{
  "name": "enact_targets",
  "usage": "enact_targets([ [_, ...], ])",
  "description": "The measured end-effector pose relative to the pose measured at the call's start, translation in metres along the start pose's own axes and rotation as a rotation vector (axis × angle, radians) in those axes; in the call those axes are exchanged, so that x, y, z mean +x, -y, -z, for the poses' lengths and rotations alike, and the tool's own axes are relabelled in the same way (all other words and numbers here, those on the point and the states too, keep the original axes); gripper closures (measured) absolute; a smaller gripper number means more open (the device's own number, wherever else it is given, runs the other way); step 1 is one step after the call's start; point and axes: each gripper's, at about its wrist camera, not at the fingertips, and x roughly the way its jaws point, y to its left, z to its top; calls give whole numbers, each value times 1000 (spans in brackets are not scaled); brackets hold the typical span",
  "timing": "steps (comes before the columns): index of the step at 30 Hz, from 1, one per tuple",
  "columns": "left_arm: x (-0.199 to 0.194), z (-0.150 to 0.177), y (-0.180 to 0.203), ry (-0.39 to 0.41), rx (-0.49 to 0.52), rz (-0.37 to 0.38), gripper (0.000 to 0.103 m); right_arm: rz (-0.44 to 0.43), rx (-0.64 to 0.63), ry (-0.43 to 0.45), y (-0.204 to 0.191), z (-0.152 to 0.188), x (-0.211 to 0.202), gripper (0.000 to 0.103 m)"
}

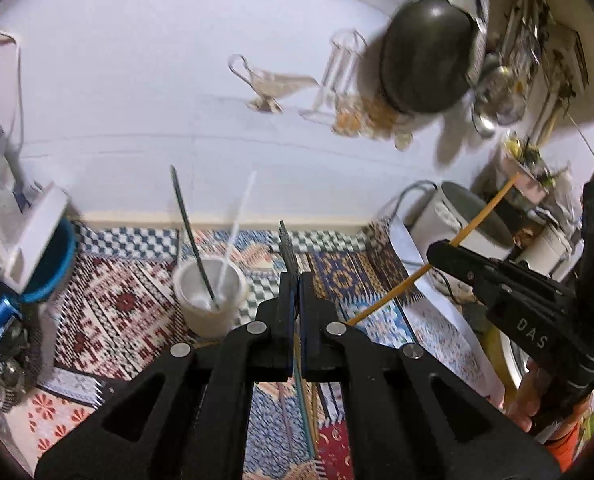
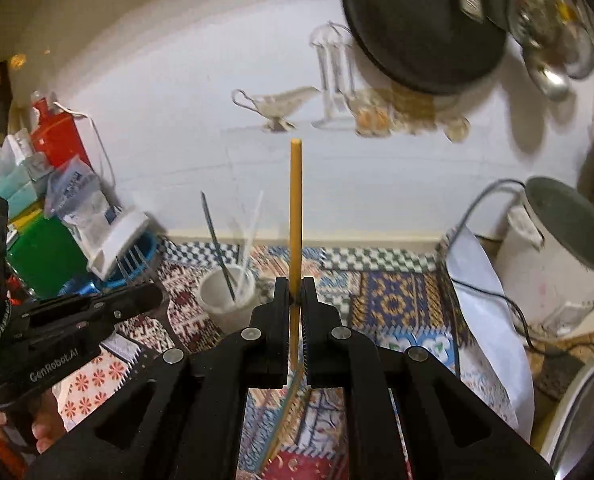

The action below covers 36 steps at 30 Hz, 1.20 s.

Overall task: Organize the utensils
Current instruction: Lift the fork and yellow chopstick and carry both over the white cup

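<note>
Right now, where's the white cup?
In both wrist views the white cup stands on the patterned mat, left of centre near the wall's base, just left of the left gripper, holding two thin sticks.

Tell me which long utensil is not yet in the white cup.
The yellow chopstick, clamped upright in the right gripper. The dark stick and the clear one already stand in the white cup.

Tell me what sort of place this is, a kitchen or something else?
Most likely a home kitchen corner, set up on the floor. A patterned mat lies against a white wall, a dark pan and ladles hang there, and a white cup holds utensils.
</note>
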Motion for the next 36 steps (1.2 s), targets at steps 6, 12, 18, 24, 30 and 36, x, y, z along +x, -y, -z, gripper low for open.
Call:
enact_targets([
  [6,-8,-27,-17,63,-19,-31,103,-39,-43,46,-17,-24,5,98],
  [12,-6,-50,-34,103,-51,-45,103,-80,-78,82,-33,-47,14,98],
  [18,6,-64,-47,118,-73,-64,103,-121,-103,102,-41,-66,28,98],
  [24,27,-69,-61,102,-106,-82,103,-151,-113,78,-47,-73,55,98],
  [30,61,-62,-77,57,-149,-89,103,-174,-94,-2,-47,-65,96,98],
  [36,99,-48,-88,-12,-162,-115,103,-173,-91,-95,-48,-48,134,98],
])
